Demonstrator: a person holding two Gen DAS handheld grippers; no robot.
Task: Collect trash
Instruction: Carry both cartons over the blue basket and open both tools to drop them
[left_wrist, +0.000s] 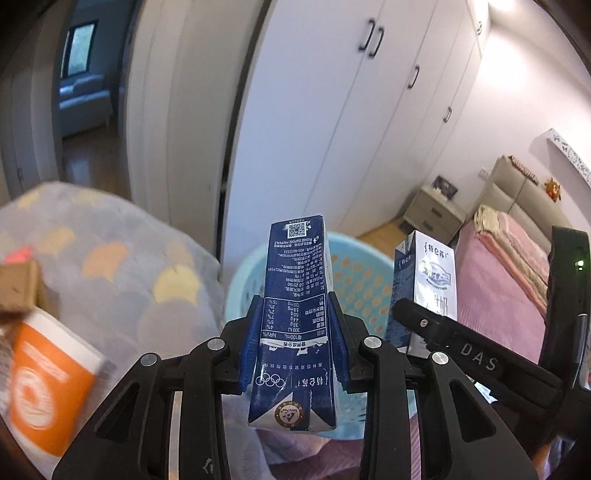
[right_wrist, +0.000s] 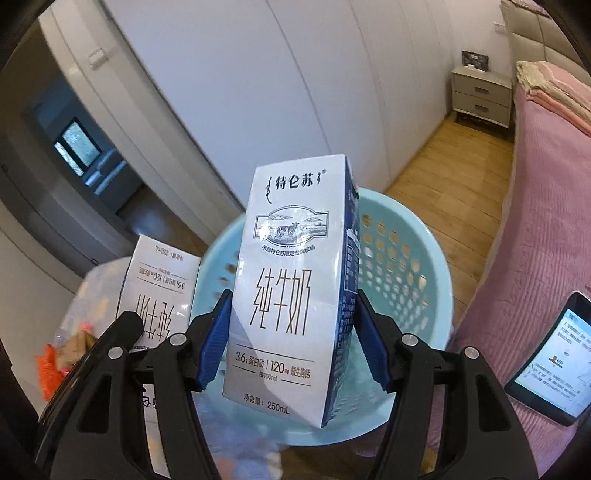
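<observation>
Left wrist: fingers (left_wrist: 334, 317) clamping carton (left_wrist: 295, 295)

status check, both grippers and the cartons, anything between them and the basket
Left gripper shut on blue-and-white milk carton. Right gripper shut on white milk carton. Pale blue perforated plastic basket just ahead, nothing in the way.

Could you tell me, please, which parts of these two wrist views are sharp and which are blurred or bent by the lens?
Left wrist view: the held milk carton is sharp, the orange cup and the blanket are smeared, and the wardrobe doors bow. Right wrist view: the carton's print is crisp, the blue basket is slightly soft, and the corners go dark.
</observation>
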